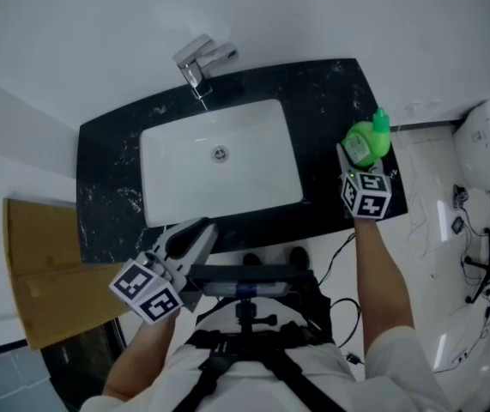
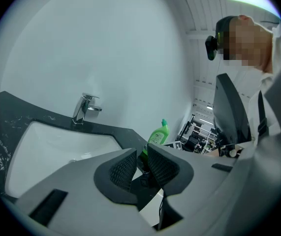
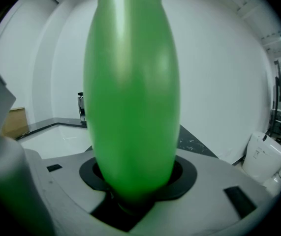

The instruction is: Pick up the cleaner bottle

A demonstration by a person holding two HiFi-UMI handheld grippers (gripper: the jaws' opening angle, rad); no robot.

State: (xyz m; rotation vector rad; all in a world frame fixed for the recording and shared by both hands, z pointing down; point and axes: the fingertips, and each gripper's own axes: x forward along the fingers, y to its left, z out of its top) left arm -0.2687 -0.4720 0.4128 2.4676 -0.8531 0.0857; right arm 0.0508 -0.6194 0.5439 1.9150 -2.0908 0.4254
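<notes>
Cleaner bottle (image 1: 366, 142) stands upright at the right end of the bench (image 1: 107, 178), long axis vertical. Right gripper (image 1: 363, 163) jaws are clamped on its sides. Left gripper (image 1: 195, 234) is lower left, well away, jaws slightly apart and empty. Probably next: lift straight up.

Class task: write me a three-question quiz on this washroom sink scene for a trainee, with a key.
1. True or false: the right gripper is shut on the cleaner bottle.
2. What does the left gripper hold? A a sponge; B nothing; C a cloth.
3. Which fixture stands behind the white sink?
Key: 1 true; 2 B; 3 the faucet.
</notes>
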